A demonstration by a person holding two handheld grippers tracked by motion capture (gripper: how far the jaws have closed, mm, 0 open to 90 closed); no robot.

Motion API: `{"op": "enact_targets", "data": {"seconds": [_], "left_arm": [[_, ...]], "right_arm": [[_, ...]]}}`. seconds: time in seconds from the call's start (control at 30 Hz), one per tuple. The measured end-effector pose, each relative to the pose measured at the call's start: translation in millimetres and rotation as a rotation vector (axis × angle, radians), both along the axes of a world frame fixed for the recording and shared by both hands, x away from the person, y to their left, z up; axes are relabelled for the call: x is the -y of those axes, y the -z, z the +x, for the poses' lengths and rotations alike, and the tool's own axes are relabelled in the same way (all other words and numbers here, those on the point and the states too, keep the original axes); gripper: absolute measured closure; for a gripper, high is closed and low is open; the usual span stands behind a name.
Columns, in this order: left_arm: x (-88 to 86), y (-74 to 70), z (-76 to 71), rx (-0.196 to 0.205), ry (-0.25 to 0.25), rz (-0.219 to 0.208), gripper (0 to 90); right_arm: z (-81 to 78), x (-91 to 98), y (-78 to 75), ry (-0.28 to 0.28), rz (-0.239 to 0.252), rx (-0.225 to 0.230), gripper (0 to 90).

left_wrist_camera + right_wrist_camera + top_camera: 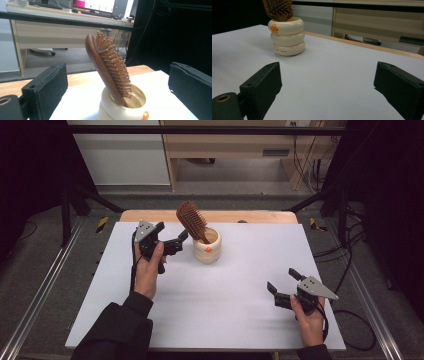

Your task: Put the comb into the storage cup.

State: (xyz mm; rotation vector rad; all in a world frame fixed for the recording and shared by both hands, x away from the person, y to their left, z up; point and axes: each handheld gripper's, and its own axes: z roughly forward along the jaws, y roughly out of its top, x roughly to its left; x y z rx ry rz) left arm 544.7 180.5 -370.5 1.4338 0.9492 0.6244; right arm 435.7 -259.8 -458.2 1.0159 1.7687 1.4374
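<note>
A cream ribbed cup (208,248) stands at the back middle of the white table top (225,305). A brown wooden hairbrush (191,220) stands in it handle down, its head leaning left. My left gripper (179,243) is open just left of the cup and points at it without touching. In the left gripper view the hairbrush (107,70) and cup (125,106) rise between the open jaws of the left gripper (118,75). My right gripper (282,281) rests open and holds nothing near the front right. In its own view the right gripper (327,75) faces the cup (287,37) and the brush (278,10) from far off.
A wooden strip (260,216) runs along the table's far edge. Beyond it are a light desk (240,150) and cables (305,165) on the floor. Black frame bars (75,205) flank the table. The cup carries a small orange mark (274,28).
</note>
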Motion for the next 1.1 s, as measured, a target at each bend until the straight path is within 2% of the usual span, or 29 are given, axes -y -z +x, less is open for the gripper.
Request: {"op": "enact_targets", "data": {"seconds": [0.07, 0.2, 0.4, 0.47, 0.6, 0.67, 0.7, 0.73, 0.87, 0.93, 1.0, 1.07, 1.1], "left_arm": [[-3.3, -0.9, -2.3, 0.009, 0.001, 0.003, 2.4], [-8.6, -2.6, -6.3, 0.023, 0.003, 0.038, 2.3], [-22.2, -6.7, -19.2, 0.034, 0.004, 0.041, 2.2], [-29.4, -7.9, -26.7, 0.053, -0.008, 0.034, 2.2], [-41.3, -10.2, -37.9, 0.066, -0.01, 0.068, 2.1], [-46.5, -10.3, -42.6, 0.08, -0.017, 0.081, 2.1], [-49.4, -9.8, -45.2, 0.086, -0.021, 0.082, 2.1], [-52.5, -8.8, -47.6, 0.092, -0.025, 0.07, 2.0], [-64.2, -6.1, -55.8, 0.089, -0.03, 0.041, 1.9], [-70.3, -5.4, -59.7, 0.093, -0.024, 0.039, 1.7], [-75.4, -4.3, -62.8, 0.104, -0.023, 0.055, 1.1], [-78.8, -2.8, -64.8, 0.107, -0.016, 0.055, 1.1], [-80.2, -2.2, -65.9, 0.107, -0.01, 0.042, 1.1]], "right_arm": [[-1.4, 0.9, 0.5, 0.001, 0.006, 0.001, 7.9], [-3.3, -1.8, 2.6, -0.009, -0.015, -0.003, 7.5], [-5.9, -4.3, 5.0, -0.006, -0.01, -0.003, 6.4], [-7.1, -5.2, 4.6, 0.018, -0.044, 0.016, 5.9], [-7.5, -8.1, 6.6, 0.017, -0.057, 0.021, 5.9], [-7.2, -7.9, 6.4, 0.029, -0.021, 0.019, 5.9], [-7.0, -7.7, 5.8, 0.031, 0.008, 0.019, 6.0], [-6.9, -7.8, 5.4, 0.026, 0.016, 0.025, 6.0], [-7.3, -9.5, 7.2, 0.024, -0.012, 0.036, 6.0], [-7.3, -10.1, 7.3, 0.022, -0.004, 0.038, 5.6], [-8.2, -11.0, 6.8, 0.01, 0.024, 0.053, 4.2], [-9.5, -12.1, 6.7, 0.004, 0.014, 0.069, 4.2], [-9.9, -12.5, 7.1, 0.008, 0.008, 0.073, 4.2]]}}
